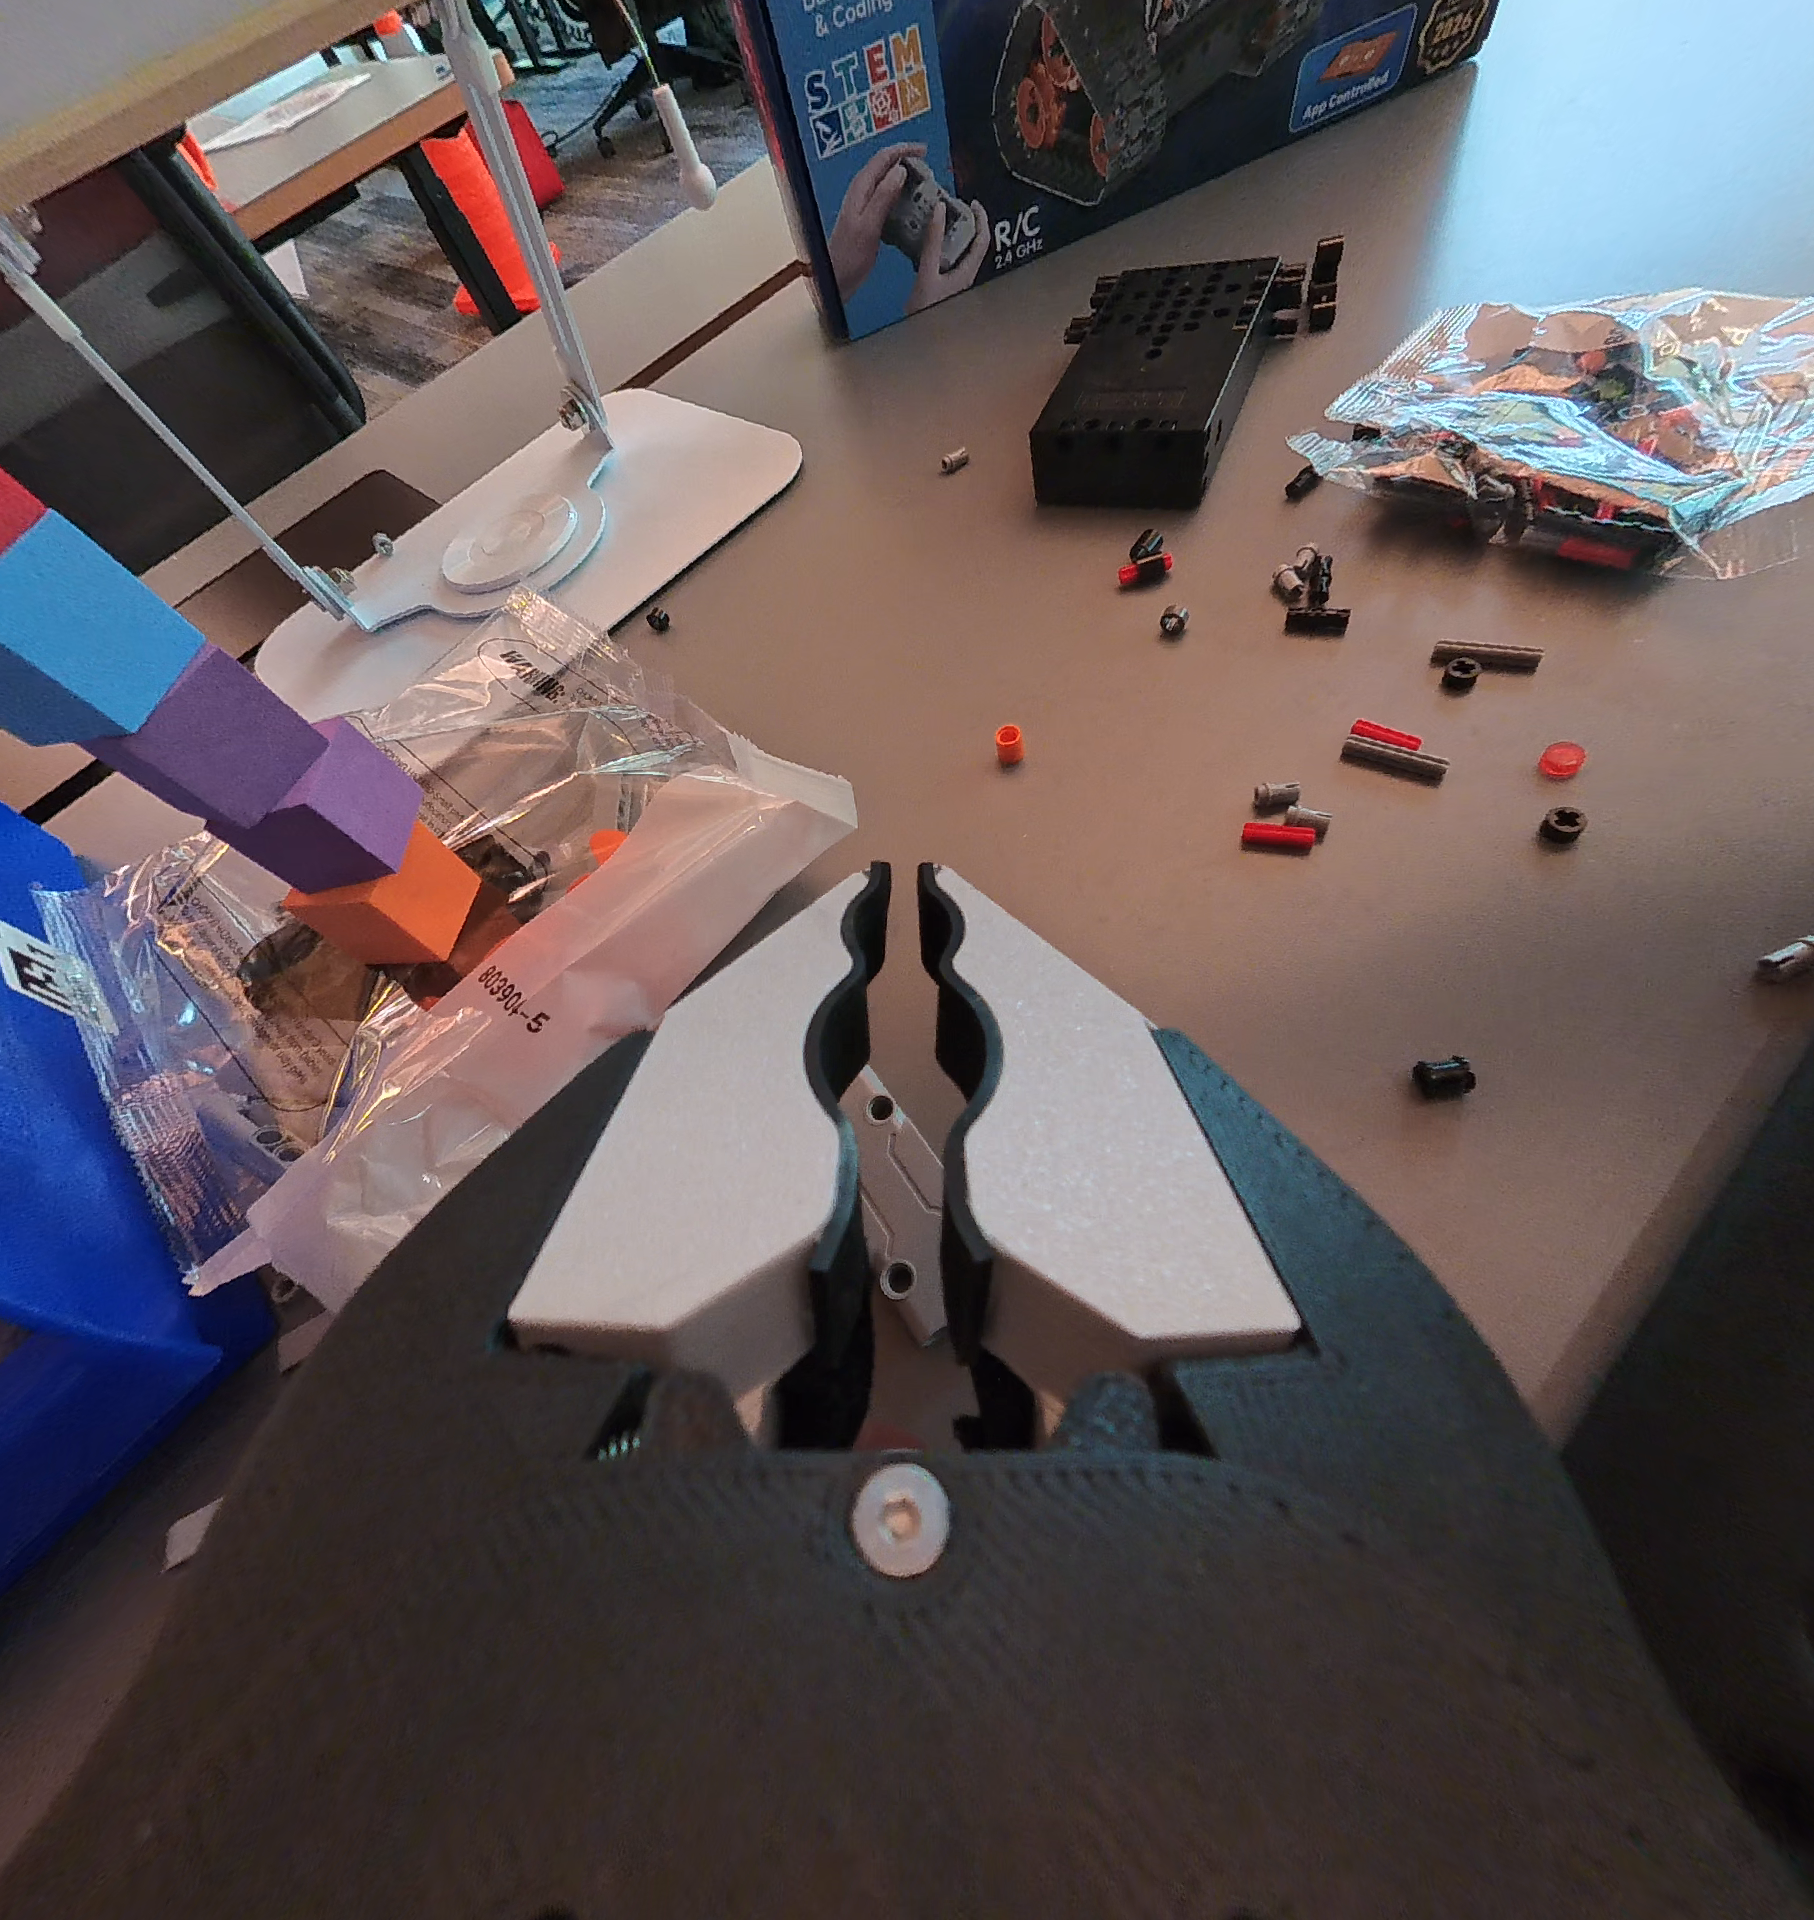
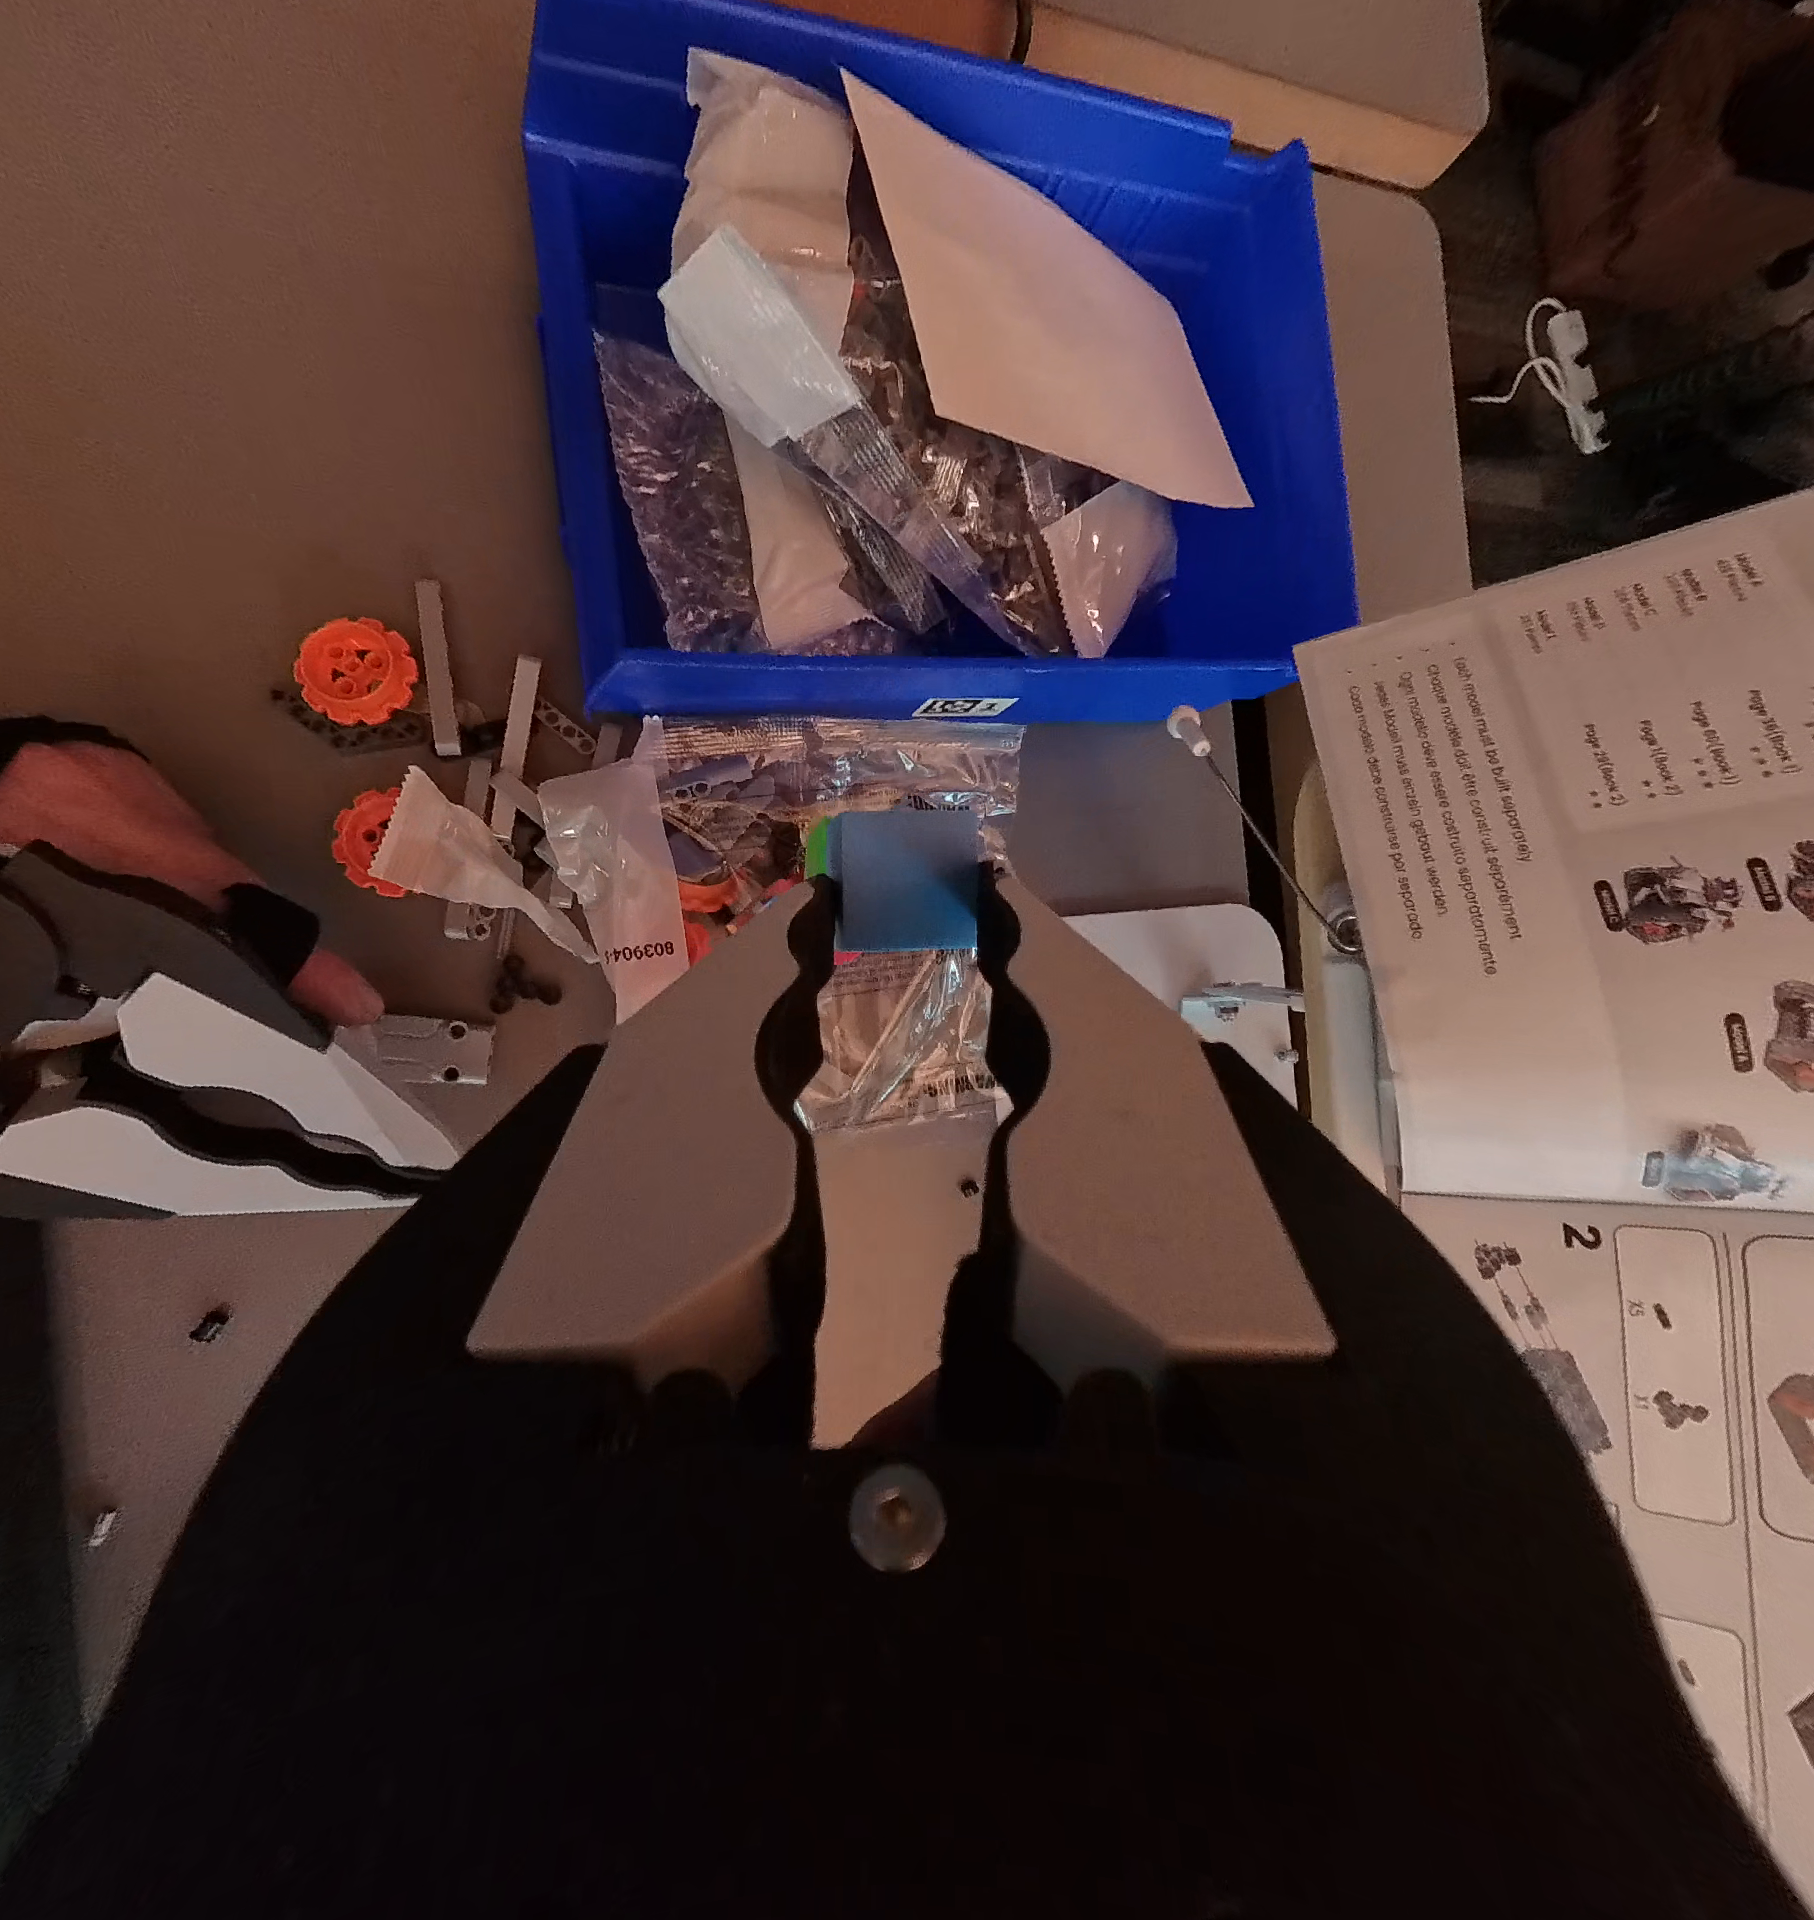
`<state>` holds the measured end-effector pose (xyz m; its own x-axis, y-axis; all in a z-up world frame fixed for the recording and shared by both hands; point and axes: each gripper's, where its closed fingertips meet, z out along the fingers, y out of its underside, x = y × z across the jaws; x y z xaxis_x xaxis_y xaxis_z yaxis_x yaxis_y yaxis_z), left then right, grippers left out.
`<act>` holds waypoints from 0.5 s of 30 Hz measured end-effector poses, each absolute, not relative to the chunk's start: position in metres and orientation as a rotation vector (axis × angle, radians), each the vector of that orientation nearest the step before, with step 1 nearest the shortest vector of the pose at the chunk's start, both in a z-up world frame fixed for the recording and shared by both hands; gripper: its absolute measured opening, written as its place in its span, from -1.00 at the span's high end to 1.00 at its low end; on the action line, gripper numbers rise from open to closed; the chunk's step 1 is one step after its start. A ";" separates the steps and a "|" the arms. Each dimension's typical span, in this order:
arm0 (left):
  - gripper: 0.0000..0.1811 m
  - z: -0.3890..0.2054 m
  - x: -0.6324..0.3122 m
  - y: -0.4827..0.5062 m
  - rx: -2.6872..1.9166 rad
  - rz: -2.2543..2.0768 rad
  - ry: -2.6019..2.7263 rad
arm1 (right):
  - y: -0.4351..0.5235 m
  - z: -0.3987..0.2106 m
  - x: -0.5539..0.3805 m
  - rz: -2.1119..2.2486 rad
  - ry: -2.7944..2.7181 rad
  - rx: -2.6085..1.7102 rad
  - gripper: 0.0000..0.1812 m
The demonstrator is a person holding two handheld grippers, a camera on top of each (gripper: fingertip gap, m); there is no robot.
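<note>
My left gripper (image 1: 898,883) is shut, its tips low over the grey table. A grey holed part (image 1: 898,1195) shows through the slit between its jaws, and I cannot tell if it is gripped. In the right wrist view that part (image 2: 430,1049) lies by the left gripper (image 2: 425,1169), which a hand (image 2: 103,821) holds. My right gripper (image 2: 903,894) is shut on a stepped stick of coloured blocks (image 2: 908,883). Its orange tip (image 1: 394,914) rests on a clear bag of parts (image 1: 591,831), which also shows between the right jaws (image 2: 913,1049).
A blue bin (image 2: 944,675) of bagged parts stands behind the bag, with orange gears (image 2: 350,670) and grey beams to its left. Instruction booklets (image 2: 1609,883) lie to the right. A white stand base (image 1: 622,488), a kit box (image 1: 882,156), a black holed block (image 1: 1152,405), another parts bag (image 1: 1609,436) and loose small parts (image 1: 1007,744) are on the table. My hands' fingertips stand some 20 cm from each other. From either gripper's tips it is about 30 cm to the white stand base (image 1: 622,488).
</note>
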<state>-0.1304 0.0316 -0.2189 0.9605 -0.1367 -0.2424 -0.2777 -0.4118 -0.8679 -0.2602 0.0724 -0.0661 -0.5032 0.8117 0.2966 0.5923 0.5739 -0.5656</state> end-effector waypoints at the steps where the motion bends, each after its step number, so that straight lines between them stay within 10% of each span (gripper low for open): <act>1: 0.96 -0.219 -0.130 0.032 -2.000 0.158 0.296 | 0.073 -0.068 -0.261 0.518 -2.274 -1.121 0.72; 15: 0.95 -0.219 -0.129 0.031 -2.002 0.155 0.300 | 0.070 -0.070 -0.264 0.554 -2.282 -1.155 0.71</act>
<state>-0.1291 0.0314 -0.2192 0.9600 -0.1418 -0.2413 -0.2789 -0.4124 -0.8673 -0.2644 0.0703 -0.0698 -0.5020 0.8240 0.2627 0.6120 0.5531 -0.5653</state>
